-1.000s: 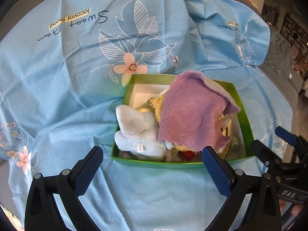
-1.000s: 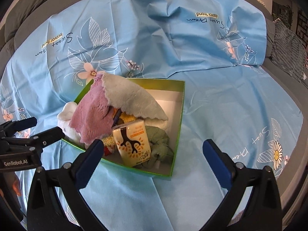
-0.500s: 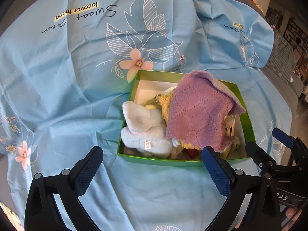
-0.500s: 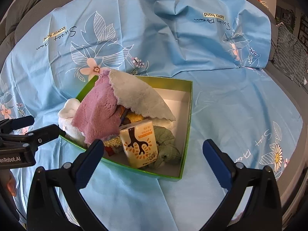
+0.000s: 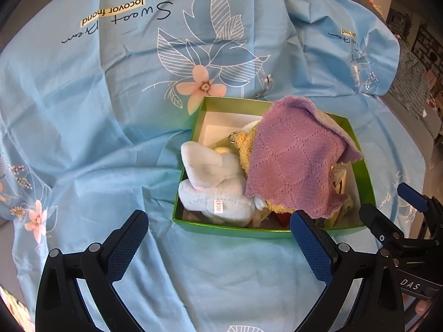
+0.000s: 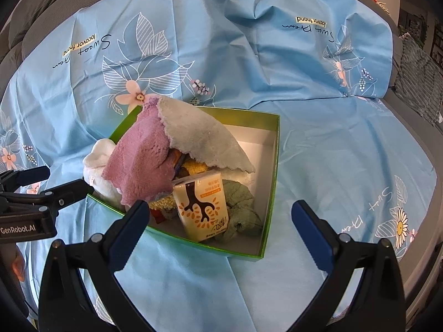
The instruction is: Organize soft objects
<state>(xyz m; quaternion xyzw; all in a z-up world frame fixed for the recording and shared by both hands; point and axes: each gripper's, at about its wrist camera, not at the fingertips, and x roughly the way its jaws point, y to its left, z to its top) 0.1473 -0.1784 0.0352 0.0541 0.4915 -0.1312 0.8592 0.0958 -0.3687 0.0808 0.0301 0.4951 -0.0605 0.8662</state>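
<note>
The green box (image 5: 229,231) rests on a blue floral sheet (image 5: 97,127) that drapes what appears to be a sofa. From the left wrist view, the box lies at 1 o'clock of the left gripper (image 5: 218,238), near its fingertips. From the right wrist view, it lies at 11 o'clock of the right gripper (image 6: 218,227), whose left finger overlaps the box's near wall.

Contents of the box:
- A purple cloth (image 5: 296,163) with a grey reverse side (image 6: 202,138) is draped loosely over the pile, peaked and unfolded.
- A pale blue plush toy (image 5: 213,182) bulges over the 9 o'clock wall in the left view.
- A yellow plush (image 5: 246,144) lies under the cloth.
- A carton with a tree print (image 6: 202,204) stands tilted beside a green soft item (image 6: 241,207).

Gripper state: both grippers are spread wide and hold nothing. Neither touches a soft item.

Progress assessment: collection appears complete, as no soft item is visible loose on the sheet. The remaining work is probably tidying: flattening or folding the cloth and seating the plush toy fully inside the walls. Whether the carton belongs in the box cannot be determined.
</note>
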